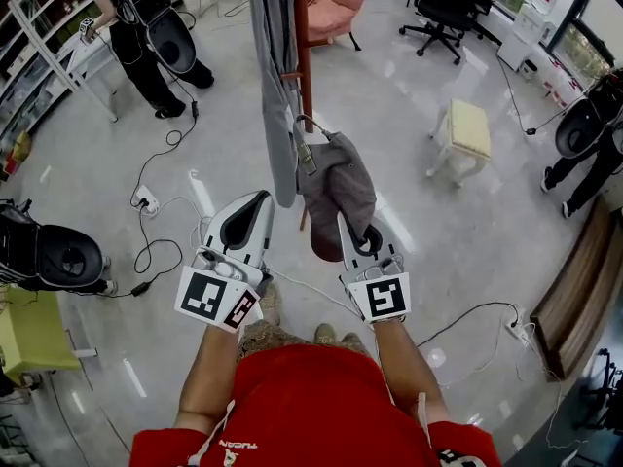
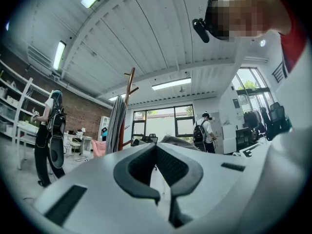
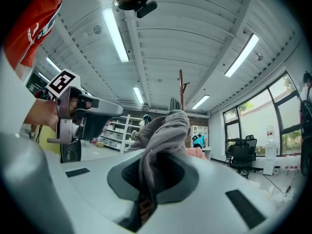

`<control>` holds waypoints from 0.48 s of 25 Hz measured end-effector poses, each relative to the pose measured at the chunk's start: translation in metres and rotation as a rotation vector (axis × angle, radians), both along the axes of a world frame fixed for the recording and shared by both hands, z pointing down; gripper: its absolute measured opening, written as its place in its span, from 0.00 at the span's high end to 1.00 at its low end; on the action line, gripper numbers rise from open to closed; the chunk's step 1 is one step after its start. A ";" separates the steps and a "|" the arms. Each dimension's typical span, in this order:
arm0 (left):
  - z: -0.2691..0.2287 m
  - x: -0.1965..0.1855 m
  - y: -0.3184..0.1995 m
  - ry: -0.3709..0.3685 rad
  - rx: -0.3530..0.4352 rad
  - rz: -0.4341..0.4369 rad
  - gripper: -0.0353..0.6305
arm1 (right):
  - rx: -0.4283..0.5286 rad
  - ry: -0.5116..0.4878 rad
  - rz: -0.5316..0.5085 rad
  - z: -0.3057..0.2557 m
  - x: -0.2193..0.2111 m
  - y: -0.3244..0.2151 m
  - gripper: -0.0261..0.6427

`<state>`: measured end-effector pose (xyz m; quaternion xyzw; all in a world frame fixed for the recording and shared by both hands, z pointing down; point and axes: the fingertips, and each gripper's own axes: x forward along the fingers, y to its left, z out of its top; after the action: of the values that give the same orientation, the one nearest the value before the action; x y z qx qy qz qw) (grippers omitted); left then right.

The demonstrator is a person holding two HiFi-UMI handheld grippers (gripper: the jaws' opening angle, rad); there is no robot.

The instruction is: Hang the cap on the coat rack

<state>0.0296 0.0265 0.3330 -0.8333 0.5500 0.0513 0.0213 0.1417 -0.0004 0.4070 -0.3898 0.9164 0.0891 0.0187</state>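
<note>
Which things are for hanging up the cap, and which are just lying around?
For the job:
- the cap, pinched in the right tongs
- the coat rack
- the left tongs, shut and empty

Just lying about:
- the grey garment hanging on the rack
- the cream stool
- the black office chair
- the power strip

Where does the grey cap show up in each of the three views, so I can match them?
Head view: the cap hangs at centre, above the right gripper.
Left gripper view: only a grey sliver of it shows, just above the jaws, right of centre.
Right gripper view: it fills the centre, pinched between the jaws.
Shared landmark: the brown coat rack, standing beyond the cap.
</note>
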 end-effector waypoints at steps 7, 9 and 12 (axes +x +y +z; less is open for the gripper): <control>-0.003 -0.048 -0.056 -0.008 0.016 0.107 0.93 | -0.021 0.051 0.092 0.006 -0.053 -0.054 0.91; -0.007 -0.069 -0.076 -0.005 0.016 0.138 0.93 | -0.073 0.100 0.128 0.010 -0.074 -0.072 0.91; -0.005 -0.082 -0.091 -0.009 0.018 0.182 0.93 | -0.063 0.124 0.173 0.015 -0.089 -0.091 0.91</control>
<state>-0.0528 -0.0643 0.3279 -0.8799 0.4713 0.0543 0.0263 0.0525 -0.0910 0.4224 -0.4614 0.8811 0.0855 -0.0582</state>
